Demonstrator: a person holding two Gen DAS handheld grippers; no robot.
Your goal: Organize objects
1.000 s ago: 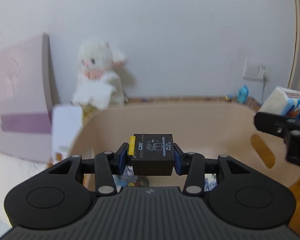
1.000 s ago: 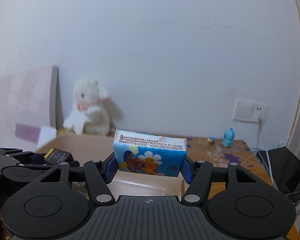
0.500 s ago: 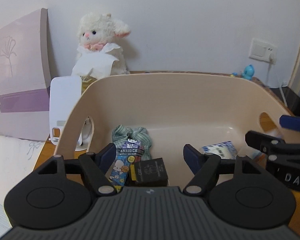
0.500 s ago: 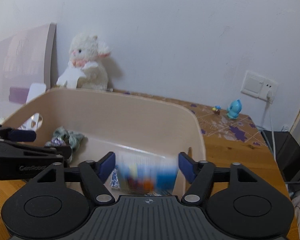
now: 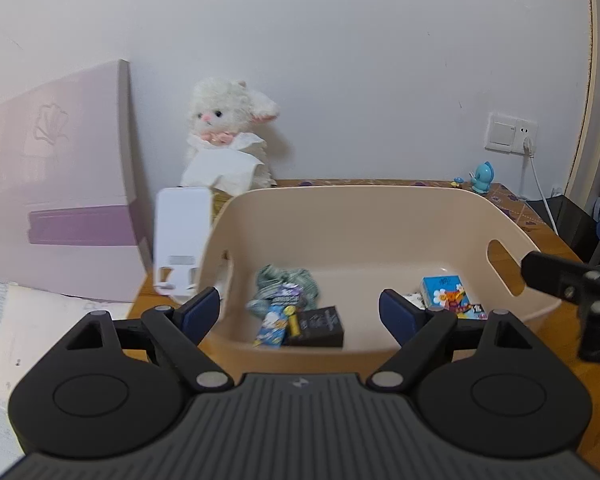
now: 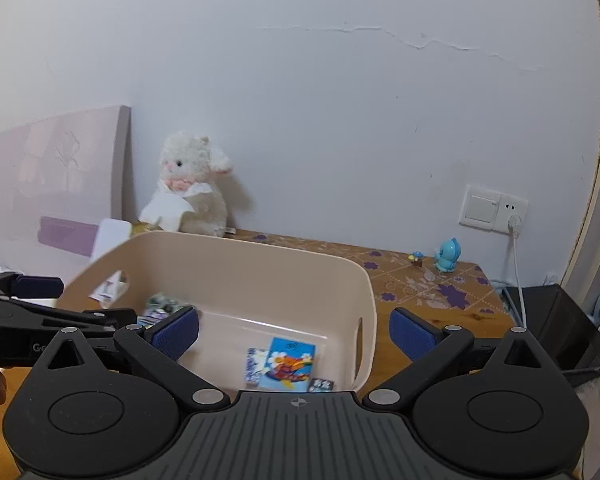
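The left gripper (image 5: pixel 300 312) hangs just in front of the near wall of the beige bin (image 5: pixel 364 208), its blue-padded jaws spread wide with nothing between them. Framed in that gap, but lower down on the bin's floor, lies the small black box (image 5: pixel 320 326), close to the near wall. Touching its left side are a yellow item (image 5: pixel 291 320) and a blue cartoon packet (image 5: pixel 272 324), with a bundle of green checked cloth (image 5: pixel 286 278) just behind them towards the middle of the bin.

The right gripper (image 6: pixel 294 334) is likewise released, its jaws wide apart and holding nothing, poised above the bin's near right corner. The blue tissue pack (image 6: pixel 286 364) rests flat on the bin floor below and between those jaws, near the right wall with its handle slot. A paler printed packet (image 6: pixel 254 364) lies against its left edge, and a small black-and-white card (image 6: pixel 323 385) lies at its lower right corner. In the left wrist view the same tissue pack (image 5: pixel 446 298) sits near the bin's right end, well apart from the black box.

The bin stands on a wooden table (image 6: pixel 432 296). Behind it, against the wall, sit a white plush lamb (image 5: pixel 230 136) and a white stand (image 5: pixel 182 236); a small blue figurine (image 6: pixel 446 256) stands near the table's far right corner.
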